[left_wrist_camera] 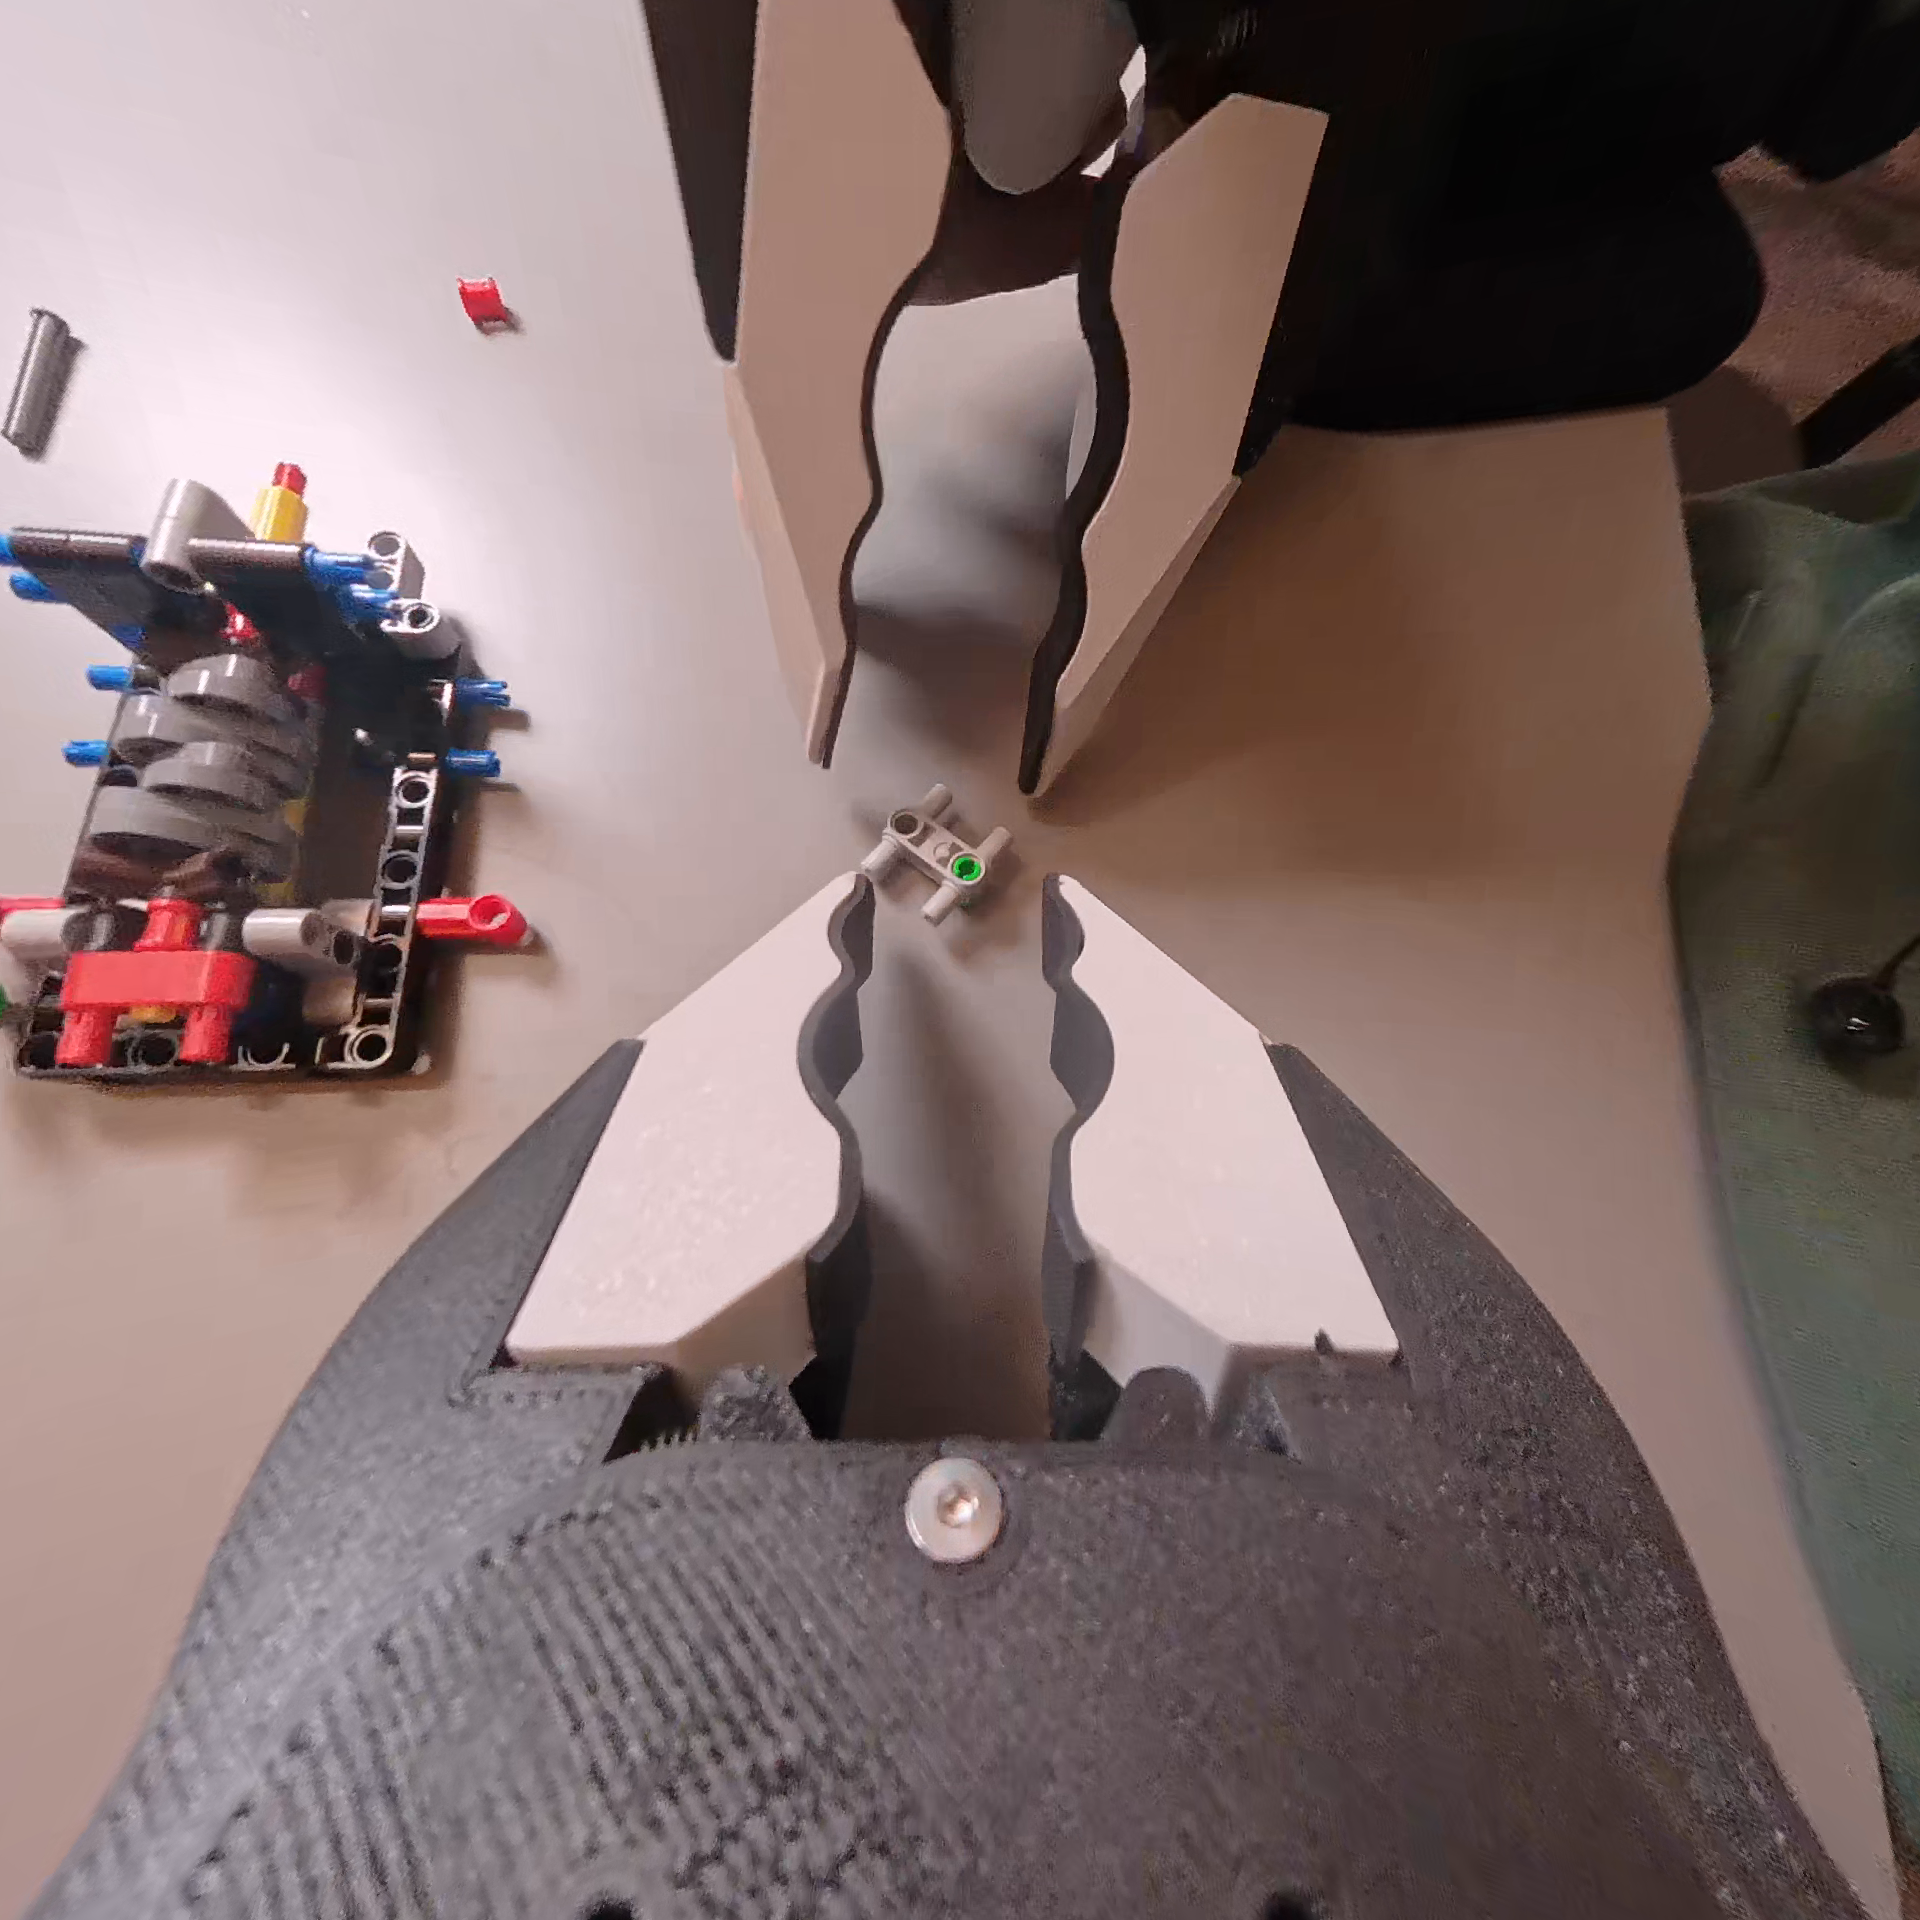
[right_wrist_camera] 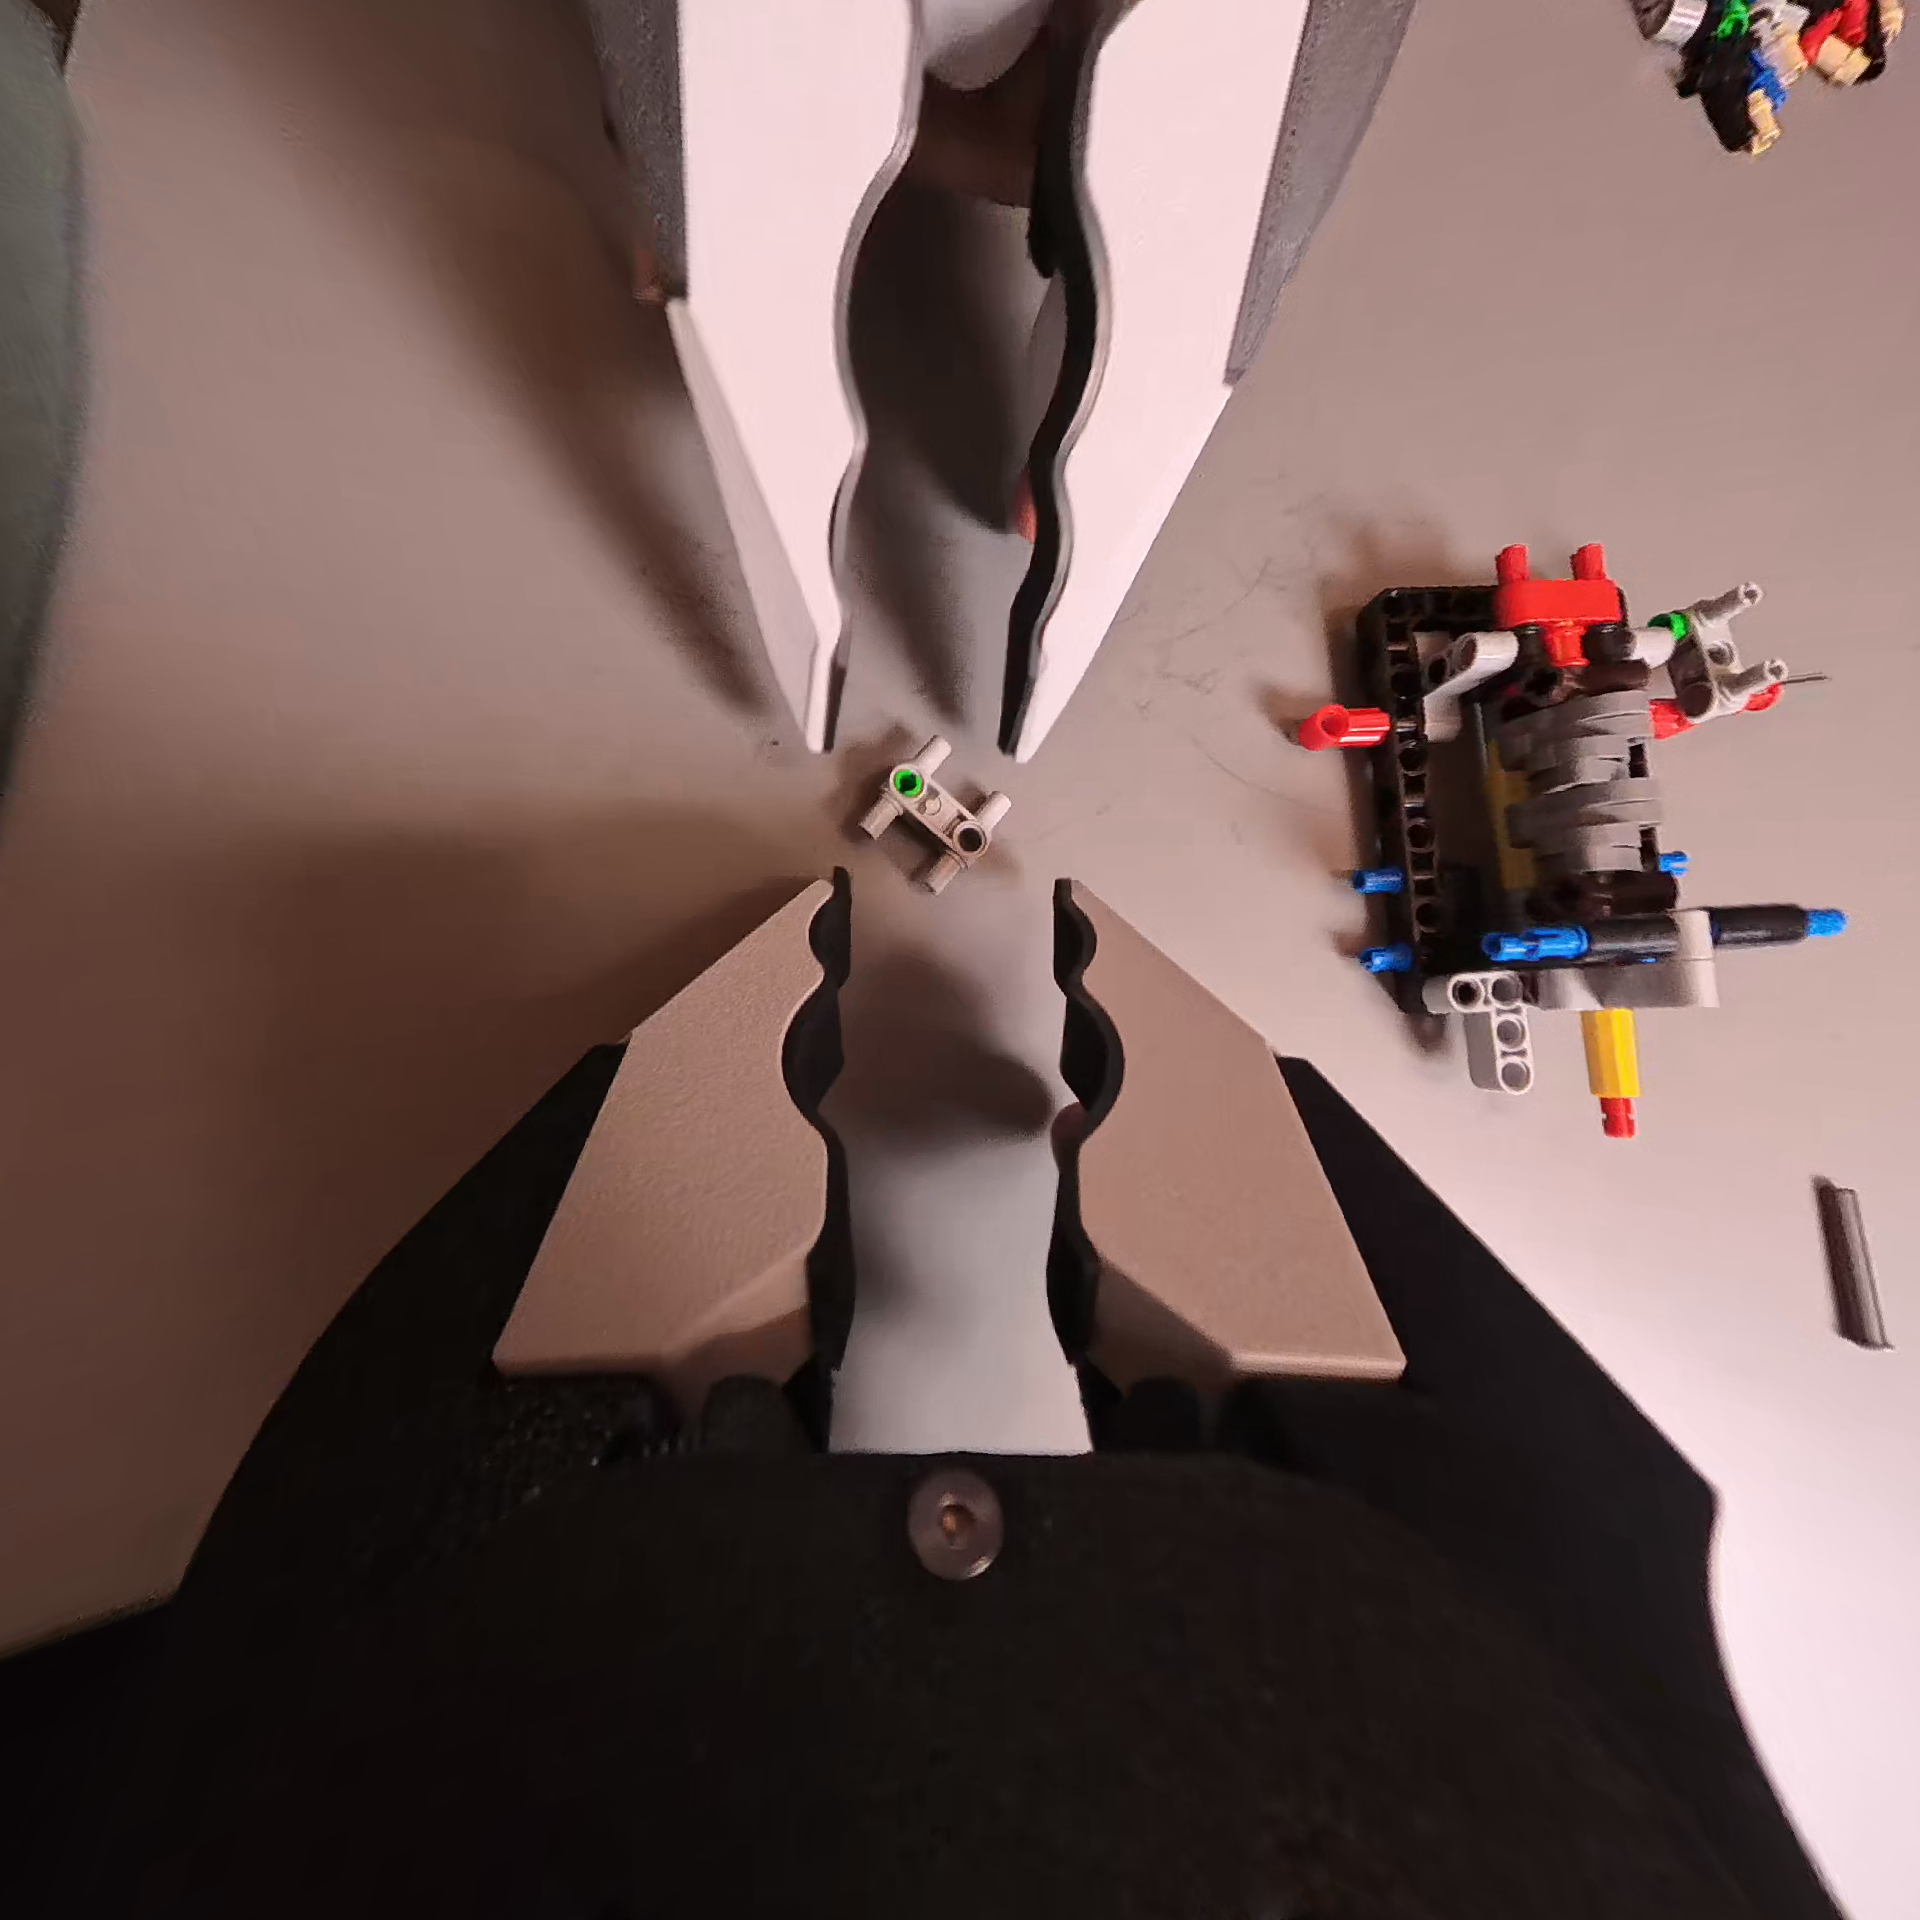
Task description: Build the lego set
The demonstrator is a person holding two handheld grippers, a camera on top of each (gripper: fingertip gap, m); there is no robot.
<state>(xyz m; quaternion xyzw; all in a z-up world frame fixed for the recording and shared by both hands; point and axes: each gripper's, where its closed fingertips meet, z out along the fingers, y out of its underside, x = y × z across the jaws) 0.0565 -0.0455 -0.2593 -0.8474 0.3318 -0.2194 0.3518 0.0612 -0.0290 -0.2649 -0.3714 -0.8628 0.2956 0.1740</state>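
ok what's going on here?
Lego build, mid-step. The left gripper and right gripper face each other tip to tip, both open and empty. A small grey connector with a green pin lies on the table between them, not gripped. The partly built frame sits off to the side, untouched.

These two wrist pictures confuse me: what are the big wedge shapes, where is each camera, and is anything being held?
Each picture comes from a camera on a hand-held two-finger gripper, looking along its fingers. The left wrist view shows the left gripper below and the right gripper facing it; the right wrist view mirrors this. Both are open and hold nothing. Between their tips, on the table, lies a small grey connector piece with a green dot. A partly built lego assembly sits aside, with a loose red piece, a dark tube and a pile of parts.
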